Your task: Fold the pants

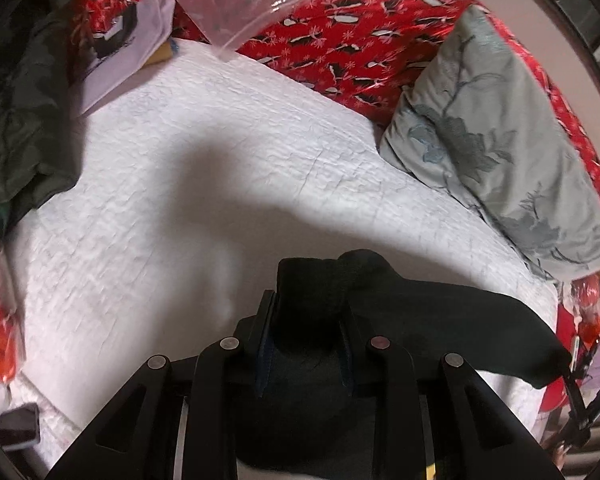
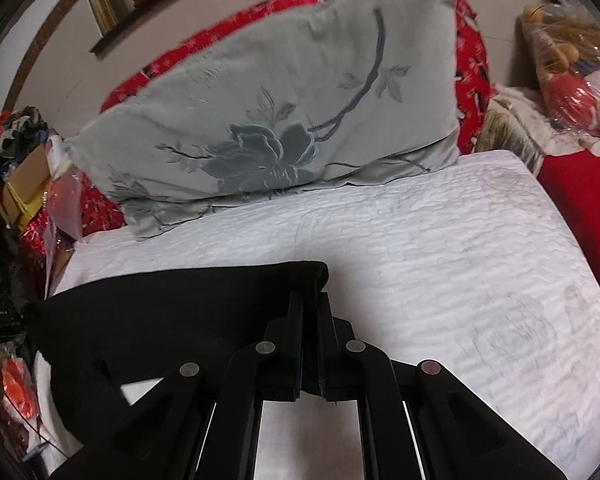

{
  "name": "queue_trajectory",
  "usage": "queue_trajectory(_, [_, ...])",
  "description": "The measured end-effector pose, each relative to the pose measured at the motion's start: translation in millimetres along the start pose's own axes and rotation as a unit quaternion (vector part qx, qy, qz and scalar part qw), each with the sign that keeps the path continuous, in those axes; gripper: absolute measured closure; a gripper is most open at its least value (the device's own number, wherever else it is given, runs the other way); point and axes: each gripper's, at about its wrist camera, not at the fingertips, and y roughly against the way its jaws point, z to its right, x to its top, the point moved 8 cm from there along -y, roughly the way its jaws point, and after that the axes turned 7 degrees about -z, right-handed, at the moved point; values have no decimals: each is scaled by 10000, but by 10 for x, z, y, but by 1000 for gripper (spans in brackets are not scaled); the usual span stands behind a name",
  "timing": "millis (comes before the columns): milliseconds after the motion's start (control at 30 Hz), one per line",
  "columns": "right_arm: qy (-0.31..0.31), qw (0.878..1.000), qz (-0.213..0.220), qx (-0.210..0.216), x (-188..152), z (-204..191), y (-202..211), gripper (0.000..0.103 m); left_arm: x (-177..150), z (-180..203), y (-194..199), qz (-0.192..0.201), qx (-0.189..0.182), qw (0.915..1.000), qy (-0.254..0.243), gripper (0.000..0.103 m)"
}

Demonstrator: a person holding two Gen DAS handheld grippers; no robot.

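While the left claw (image 1: 308, 320) clamps a bunched fold of the black pants (image 1: 440, 320) and the right claw (image 2: 310, 316) pinches their edge almost fully closed, the garment hangs between them above the white quilted bed (image 2: 440, 240), near the grey flowered pillow (image 2: 280, 112) at its far edge.

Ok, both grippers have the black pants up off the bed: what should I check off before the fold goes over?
1. Left gripper clamped on black pants: ok.
2. Right gripper clamped on the pants' edge: ok.
3. Fabric spans between both grips: ok.
4. White quilt ahead bare for landing: ok.
5. Grey floral pillow clear of landing area: ok.
6. Lower part of the pants lying flat: cannot tell.
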Motion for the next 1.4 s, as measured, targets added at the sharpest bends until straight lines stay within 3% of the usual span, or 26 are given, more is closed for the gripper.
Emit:
queue_trajectory(233, [-129,9994,231,226,-614,40,547,98,-771,-243,436,13,-301,9995,51,77])
queue_trajectory(400, [-231,9987,220,388,-1315,71,829,98,-1324,-631,209,-399,-238,9988,153,77])
queue_trajectory(533, [-167,9997,-27,152,-1935,91,861,93,-1620,-945,-100,-909,-215,9938,602,76])
queue_trajectory(633, [13,9995,-260,-194,-2229,114,823,92,-1707,-1031,-70,-962,-396,9911,833,72])
queue_trajectory(700, [72,9985,-339,-426,-2377,159,873,85,-1750,-1067,73,-873,-488,9914,850,65])
queue_trajectory(767, [17,9979,-354,-539,-2478,233,994,71,-1811,-1133,251,-728,-554,9922,846,49])
queue_trajectory(800, [-18,9977,-350,-577,-2504,270,1050,67,-1829,-1160,287,-685,-564,9923,867,48])
queue_trajectory(900, [-349,9974,-303,-558,-2527,449,1257,66,-1981,-1188,516,-586,-941,9880,1079,48])
queue_trajectory(1033, [-1277,9912,-246,264,-2399,524,1385,53,-2090,-1036,668,-538,-1229,9861,978,42])
queue_trajectory(1200, [-2142,9629,-544,1547,-2234,201,1185,48,-2019,-707,541,-732,-1326,9845,889,37])
queue_trajectory(1400, [-2858,9293,-1071,2080,-2149,-83,750,44,-1788,-780,256,-926,-1309,9773,1387,37])
